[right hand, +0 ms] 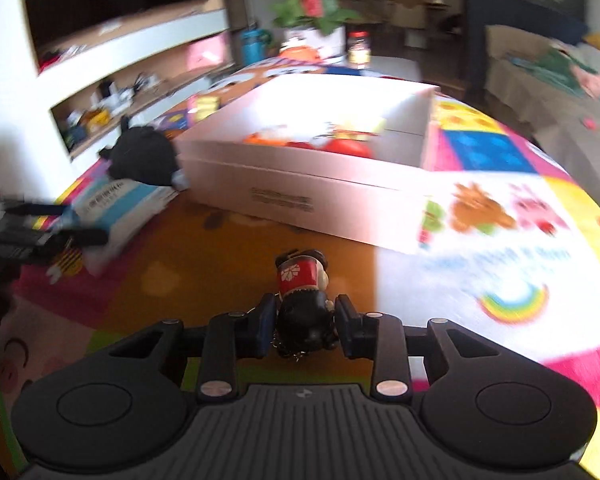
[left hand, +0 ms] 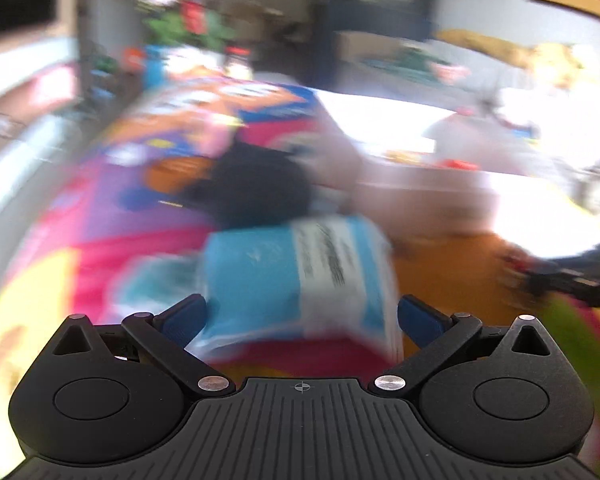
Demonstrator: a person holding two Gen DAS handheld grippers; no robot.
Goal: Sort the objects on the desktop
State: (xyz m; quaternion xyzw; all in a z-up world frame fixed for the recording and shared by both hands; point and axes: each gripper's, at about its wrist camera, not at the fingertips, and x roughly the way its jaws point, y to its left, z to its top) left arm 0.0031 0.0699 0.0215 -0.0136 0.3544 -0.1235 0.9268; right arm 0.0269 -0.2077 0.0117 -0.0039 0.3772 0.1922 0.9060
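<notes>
My right gripper [right hand: 305,320] is shut on a small figurine [right hand: 300,276] with black hair and a red dress, held just above the colourful tablecloth [right hand: 500,240]. A chain hangs from the figurine's head. My left gripper [left hand: 300,312] stands open and wide, with a blue and white packet [left hand: 300,276] lying blurred between its fingers and nothing gripped. In the right wrist view that packet [right hand: 112,208] lies at the left, with the left gripper [right hand: 40,224] at its near end.
A large open white box [right hand: 308,184] holding several red and orange items fills the middle of the table. A black soft object [right hand: 144,156] lies left of the box, behind the packet. A flower pot [right hand: 312,12], a jar [right hand: 358,50] and a blue bottle [right hand: 252,46] stand at the far end.
</notes>
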